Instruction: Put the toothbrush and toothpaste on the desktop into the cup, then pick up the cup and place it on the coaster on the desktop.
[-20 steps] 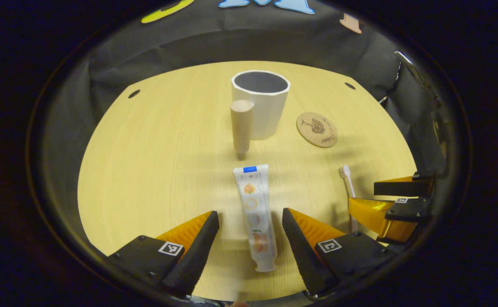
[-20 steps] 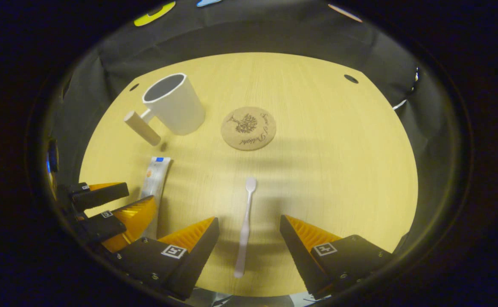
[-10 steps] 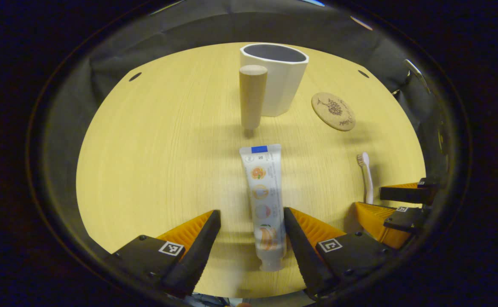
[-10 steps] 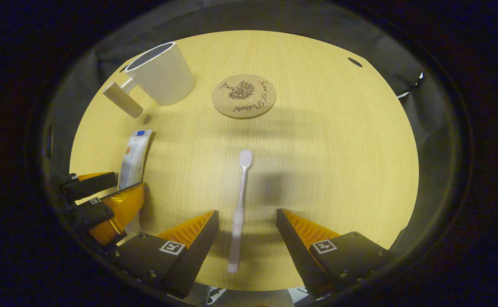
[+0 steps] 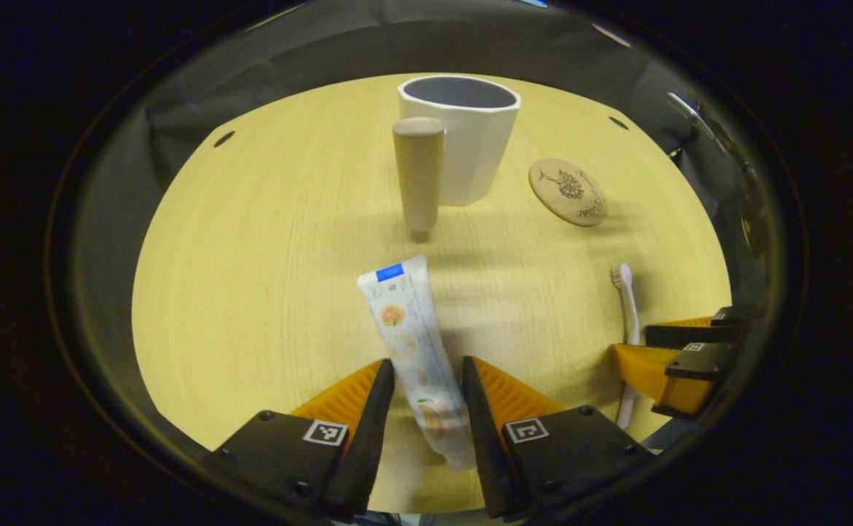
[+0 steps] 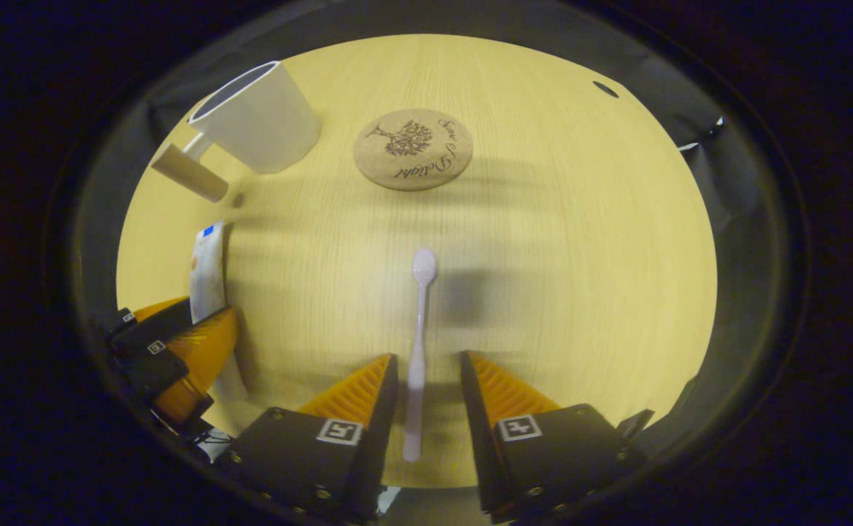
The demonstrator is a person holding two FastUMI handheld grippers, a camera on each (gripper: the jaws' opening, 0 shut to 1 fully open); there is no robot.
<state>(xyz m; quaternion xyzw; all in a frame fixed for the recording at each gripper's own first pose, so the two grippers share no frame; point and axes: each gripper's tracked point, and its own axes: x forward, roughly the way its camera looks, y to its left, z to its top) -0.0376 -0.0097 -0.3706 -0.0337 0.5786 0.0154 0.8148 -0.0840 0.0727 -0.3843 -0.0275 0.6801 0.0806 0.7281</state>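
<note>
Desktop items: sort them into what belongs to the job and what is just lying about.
Job: toothpaste, toothbrush, cup, coaster, left gripper, right gripper.

Lying about: nothing loose; just the desktop itself.

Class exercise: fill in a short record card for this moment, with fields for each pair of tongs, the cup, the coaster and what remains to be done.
left tongs: closed on the toothpaste, gripping its cap end; the tube is tilted
right tongs: narrowed around the toothbrush handle; contact unclear
cup: upright on the desktop, empty as far as visible, wooden handle facing the left tongs
coaster: bare, beside the cup
remaining: both items into the cup, then the cup onto the coaster
</note>
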